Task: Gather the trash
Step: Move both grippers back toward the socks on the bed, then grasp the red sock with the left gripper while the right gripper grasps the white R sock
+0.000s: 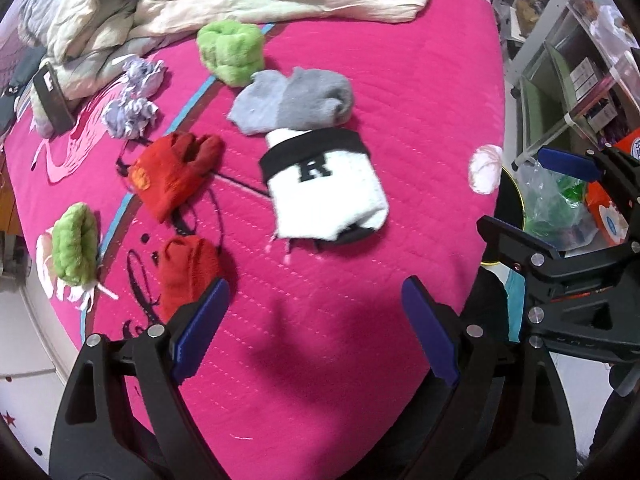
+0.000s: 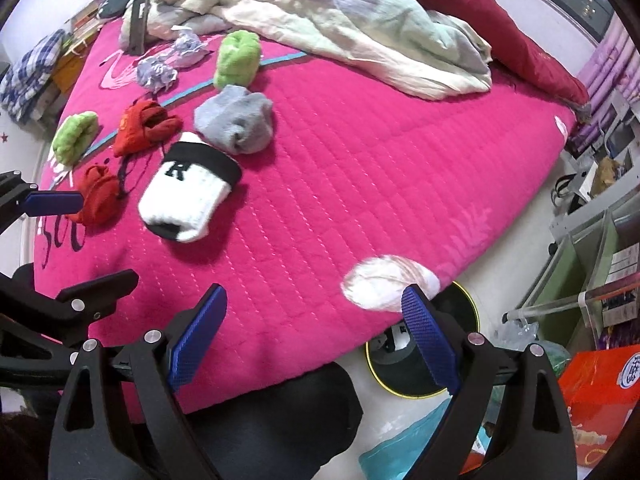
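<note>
Two crumpled lavender paper balls (image 1: 130, 114) (image 2: 156, 74) lie at the far left of the pink bedspread (image 1: 380, 100), beside a pale quilt. My left gripper (image 1: 316, 292) hovers open over bare bedspread at the near edge, well short of the paper. My right gripper (image 2: 316, 296) is open too, above the bed's near edge and empty. Each gripper shows in the other's view, the right one (image 1: 532, 196) and the left one (image 2: 86, 240). A black bin with a yellow rim (image 2: 420, 360) stands on the floor just beyond the bed's corner.
Rolled socks lie between me and the paper: green (image 1: 232, 52), grey (image 1: 296, 100), red (image 1: 176, 172), and a white one marked R (image 1: 324, 196). A white round patch (image 2: 390, 284) sits at the bed edge. Bags and an orange box (image 2: 600, 392) crowd the floor by shelves.
</note>
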A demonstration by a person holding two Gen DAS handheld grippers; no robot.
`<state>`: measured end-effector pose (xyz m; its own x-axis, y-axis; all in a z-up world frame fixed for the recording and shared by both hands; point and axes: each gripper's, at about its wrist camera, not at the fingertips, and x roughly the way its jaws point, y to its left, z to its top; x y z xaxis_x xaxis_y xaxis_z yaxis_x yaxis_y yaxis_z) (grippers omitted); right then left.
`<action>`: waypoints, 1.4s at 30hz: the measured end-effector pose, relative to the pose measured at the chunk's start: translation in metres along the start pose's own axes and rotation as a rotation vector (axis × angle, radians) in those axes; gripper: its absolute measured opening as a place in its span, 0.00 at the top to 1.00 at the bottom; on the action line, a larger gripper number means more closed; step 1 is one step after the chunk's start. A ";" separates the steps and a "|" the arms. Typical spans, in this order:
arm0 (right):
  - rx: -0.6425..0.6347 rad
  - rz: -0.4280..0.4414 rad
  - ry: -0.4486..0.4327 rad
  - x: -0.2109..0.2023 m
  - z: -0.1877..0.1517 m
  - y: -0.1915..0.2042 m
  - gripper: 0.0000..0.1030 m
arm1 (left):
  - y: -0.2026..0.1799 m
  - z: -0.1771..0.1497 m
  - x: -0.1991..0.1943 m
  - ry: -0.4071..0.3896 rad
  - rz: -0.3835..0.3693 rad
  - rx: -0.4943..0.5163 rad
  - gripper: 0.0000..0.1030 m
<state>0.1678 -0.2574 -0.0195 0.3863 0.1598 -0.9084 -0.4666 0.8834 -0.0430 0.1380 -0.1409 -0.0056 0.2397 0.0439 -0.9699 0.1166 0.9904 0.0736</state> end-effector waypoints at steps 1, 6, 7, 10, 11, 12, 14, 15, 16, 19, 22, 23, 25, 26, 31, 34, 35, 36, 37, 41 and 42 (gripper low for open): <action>-0.006 0.000 0.000 0.000 0.001 0.003 0.17 | 0.003 -0.001 0.000 0.000 0.000 -0.003 0.16; -0.022 0.003 0.003 0.002 0.007 0.015 0.17 | 0.017 -0.007 0.000 0.002 0.004 -0.026 0.13; -0.026 0.005 0.002 0.002 0.008 0.018 0.17 | 0.020 -0.007 0.000 0.001 0.005 -0.029 0.13; -0.041 0.006 0.000 0.003 0.012 0.026 0.17 | 0.028 -0.010 -0.001 -0.003 0.006 -0.042 0.13; -0.045 0.007 -0.001 0.004 0.013 0.029 0.17 | 0.030 -0.010 -0.001 -0.002 0.007 -0.045 0.13; -0.049 0.010 -0.002 0.004 0.014 0.032 0.17 | 0.033 -0.011 -0.001 -0.001 0.008 -0.051 0.13; -0.056 0.016 -0.004 0.005 0.016 0.036 0.17 | 0.038 -0.013 -0.001 0.000 0.009 -0.057 0.13; -0.065 0.021 -0.008 0.006 0.018 0.040 0.17 | 0.041 -0.014 -0.001 0.001 0.012 -0.060 0.13; -0.071 0.023 -0.007 0.007 0.018 0.043 0.17 | 0.043 -0.014 0.000 0.002 0.014 -0.063 0.13; -0.084 0.029 -0.002 0.011 0.021 0.051 0.17 | 0.050 -0.016 0.000 0.004 0.016 -0.076 0.13; -0.098 0.032 0.004 0.014 0.024 0.058 0.17 | 0.059 -0.019 0.001 0.004 0.020 -0.093 0.13; -0.103 0.031 0.006 0.016 0.026 0.060 0.17 | 0.063 -0.019 0.002 0.005 0.020 -0.100 0.13; -0.109 0.032 0.009 0.018 0.028 0.064 0.17 | 0.069 -0.021 0.003 0.008 0.023 -0.112 0.13; -0.112 0.033 0.011 0.019 0.029 0.065 0.17 | 0.073 -0.022 0.005 0.011 0.024 -0.119 0.13; -0.126 0.038 0.022 0.027 0.033 0.072 0.17 | 0.089 -0.024 0.013 0.026 0.028 -0.147 0.13; -0.136 0.038 0.032 0.033 0.035 0.076 0.17 | 0.093 -0.024 0.019 0.035 0.028 -0.149 0.13; -0.137 0.038 0.035 0.034 0.036 0.077 0.17 | 0.094 -0.024 0.021 0.040 0.029 -0.148 0.13; -0.139 0.039 0.038 0.036 0.036 0.078 0.17 | 0.095 -0.023 0.024 0.045 0.029 -0.146 0.13; -0.138 0.039 0.041 0.038 0.037 0.079 0.17 | 0.096 -0.023 0.027 0.048 0.028 -0.145 0.13; -0.131 0.039 0.054 0.044 0.040 0.079 0.17 | 0.100 -0.020 0.039 0.066 0.017 -0.140 0.13; -0.132 0.040 0.058 0.046 0.040 0.079 0.17 | 0.102 -0.019 0.042 0.070 0.016 -0.138 0.13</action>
<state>0.1807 -0.1626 -0.0478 0.3206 0.1642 -0.9329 -0.5822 0.8110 -0.0573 0.1415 -0.0359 -0.0430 0.1720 0.0642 -0.9830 -0.0210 0.9979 0.0615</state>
